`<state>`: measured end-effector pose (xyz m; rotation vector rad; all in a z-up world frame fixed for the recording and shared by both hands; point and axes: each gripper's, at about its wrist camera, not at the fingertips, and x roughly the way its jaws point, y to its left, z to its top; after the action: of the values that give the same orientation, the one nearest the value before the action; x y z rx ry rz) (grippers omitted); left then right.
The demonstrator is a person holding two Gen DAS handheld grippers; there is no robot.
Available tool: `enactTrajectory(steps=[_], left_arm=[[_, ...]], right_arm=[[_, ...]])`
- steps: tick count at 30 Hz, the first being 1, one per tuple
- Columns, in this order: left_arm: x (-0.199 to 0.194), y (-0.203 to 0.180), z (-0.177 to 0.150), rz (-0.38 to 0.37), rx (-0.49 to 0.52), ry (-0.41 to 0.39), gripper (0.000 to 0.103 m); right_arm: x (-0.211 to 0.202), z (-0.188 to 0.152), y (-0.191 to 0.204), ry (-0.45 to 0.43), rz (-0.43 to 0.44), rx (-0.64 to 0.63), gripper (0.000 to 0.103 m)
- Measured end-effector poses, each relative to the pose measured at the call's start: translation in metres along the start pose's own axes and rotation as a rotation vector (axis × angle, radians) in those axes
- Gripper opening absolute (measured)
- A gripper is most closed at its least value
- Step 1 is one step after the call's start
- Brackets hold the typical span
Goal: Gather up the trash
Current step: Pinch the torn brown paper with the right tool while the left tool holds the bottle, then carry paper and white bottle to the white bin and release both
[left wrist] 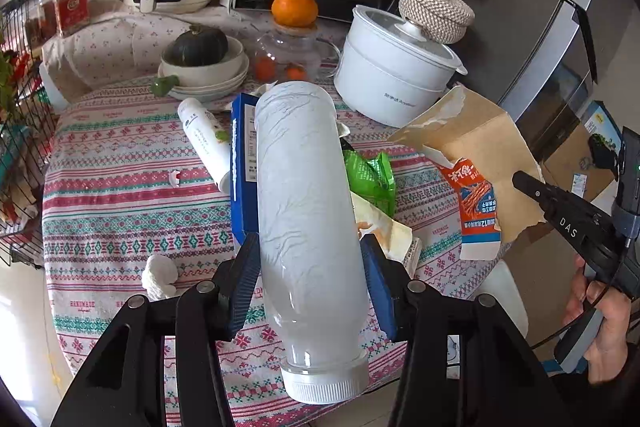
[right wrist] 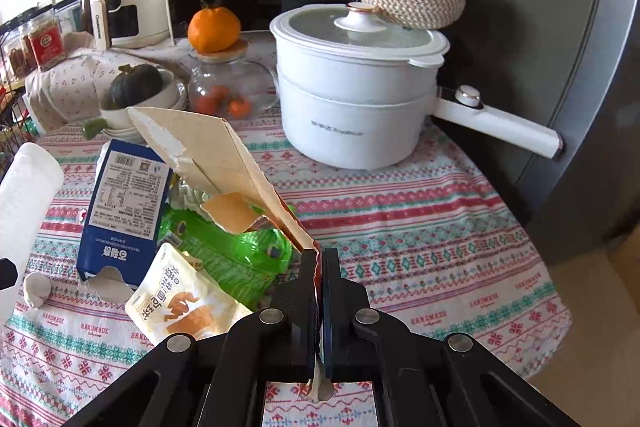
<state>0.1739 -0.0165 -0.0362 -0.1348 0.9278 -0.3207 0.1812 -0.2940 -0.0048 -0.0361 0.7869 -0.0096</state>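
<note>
Your left gripper (left wrist: 310, 269) clamps the white bottle (left wrist: 308, 211) mid-body, cap toward you, lifted above the striped tablecloth (left wrist: 120, 163). It looks empty, light and smooth, so keep the pads square or it may slide. Your right gripper (right wrist: 319, 267) is pinched on the torn cardboard box (right wrist: 224, 163); thin, floppy card likely tears, so grip the folded edge. The green wrapper (right wrist: 232, 247) lies beside it.
</note>
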Motion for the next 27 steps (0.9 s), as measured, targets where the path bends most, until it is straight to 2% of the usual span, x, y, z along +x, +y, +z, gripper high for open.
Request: enactTrajectory(steps=[5, 14, 22, 27], left_arm=[[0.004, -0.038, -0.006, -0.057, 0.072, 0.005, 0.053], [0.020, -0.127, -0.027, -0.184, 0.221, 0.046, 0.053], [0.039, -0.196, -0.064, -0.255, 0.360, 0.114, 0.053], [0.059, -0.225, -0.090, -0.288, 0.420, 0.184, 0.053]], right_arm=[[-0.021, -0.019, -0.040, -0.027, -0.007, 0.068, 0.000], [-0.055, -0.067, -0.117, 0.038, -0.059, 0.182, 0.000], [-0.072, -0.122, -0.174, 0.178, -0.117, 0.238, 0.000], [-0.051, -0.165, -0.199, 0.340, -0.125, 0.293, 0.000]])
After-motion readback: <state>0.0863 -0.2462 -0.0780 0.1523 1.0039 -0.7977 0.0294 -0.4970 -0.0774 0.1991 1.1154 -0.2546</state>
